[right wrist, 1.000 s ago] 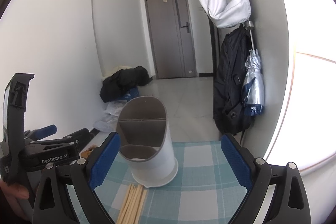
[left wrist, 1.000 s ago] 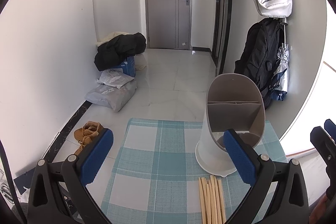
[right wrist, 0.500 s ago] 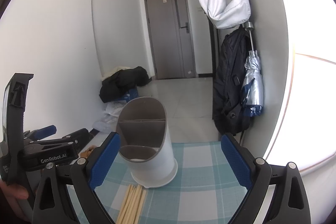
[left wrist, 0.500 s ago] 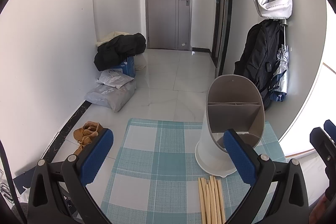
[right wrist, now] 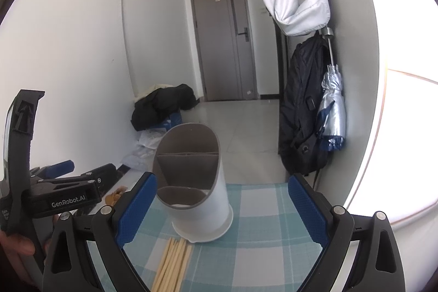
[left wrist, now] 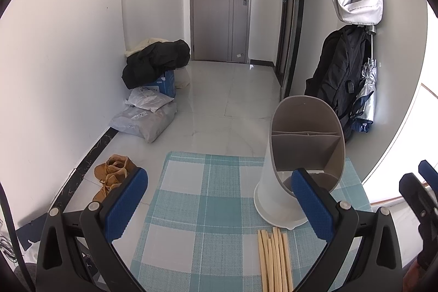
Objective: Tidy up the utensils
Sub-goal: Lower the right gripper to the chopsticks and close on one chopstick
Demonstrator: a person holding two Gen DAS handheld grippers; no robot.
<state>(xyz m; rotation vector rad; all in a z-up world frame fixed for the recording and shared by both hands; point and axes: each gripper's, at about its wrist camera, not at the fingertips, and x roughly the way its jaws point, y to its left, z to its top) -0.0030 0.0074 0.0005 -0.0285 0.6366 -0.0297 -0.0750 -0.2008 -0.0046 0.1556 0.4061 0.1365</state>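
Observation:
A white utensil holder (left wrist: 297, 168) with grey divided compartments stands upright on the blue checked cloth (left wrist: 208, 210); it also shows in the right wrist view (right wrist: 197, 188). A bundle of several wooden chopsticks (left wrist: 273, 259) lies flat on the cloth just in front of the holder, also seen in the right wrist view (right wrist: 172, 264). My left gripper (left wrist: 219, 207) is open and empty, above the cloth, left of the holder. My right gripper (right wrist: 221, 210) is open and empty, with the holder between its fingers in view. The holder's compartments look empty.
The cloth-covered table ends near a tiled floor (left wrist: 219, 111) with bags (left wrist: 145, 116), a black coat pile (left wrist: 156, 62) and brown shoes (left wrist: 112, 171). A black backpack (right wrist: 303, 111) and umbrella (right wrist: 331, 111) hang on the right wall. The left gripper's body (right wrist: 63, 196) sits left of the right one.

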